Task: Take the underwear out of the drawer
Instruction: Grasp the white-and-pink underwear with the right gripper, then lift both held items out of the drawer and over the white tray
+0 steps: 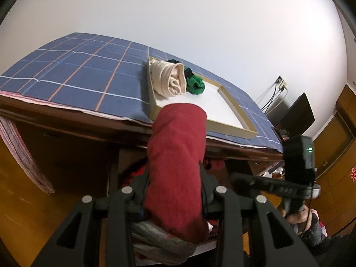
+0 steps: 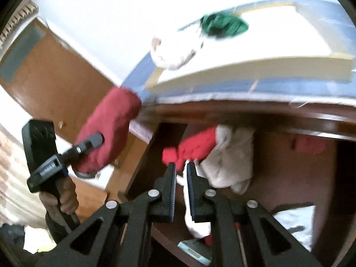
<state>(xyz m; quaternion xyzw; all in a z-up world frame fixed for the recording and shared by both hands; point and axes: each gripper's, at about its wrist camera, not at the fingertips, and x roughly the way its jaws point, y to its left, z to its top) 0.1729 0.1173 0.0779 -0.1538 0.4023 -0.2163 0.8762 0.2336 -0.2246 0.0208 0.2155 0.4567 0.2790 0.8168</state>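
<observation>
I am seeing my left gripper [image 1: 175,178] clenched on a dark red underwear roll [image 1: 176,162], just below the tray [image 1: 233,109] on the blue checked counter [image 1: 77,75]. Only the right wrist view is showing the open drawer [image 2: 278,166] under the tray, where my right gripper [image 2: 181,166] is pinching a red-and-white garment [image 2: 193,146]. A cream roll [image 1: 170,79] and green underwear [image 1: 195,85] are lying in the tray, a white wall [image 1: 200,22] behind.

A plain white wall [image 1: 200,22] is rising behind the worktop's blue checked cloth [image 1: 77,75], with brown wooden cabinets [image 1: 338,155] standing at the right edge.
</observation>
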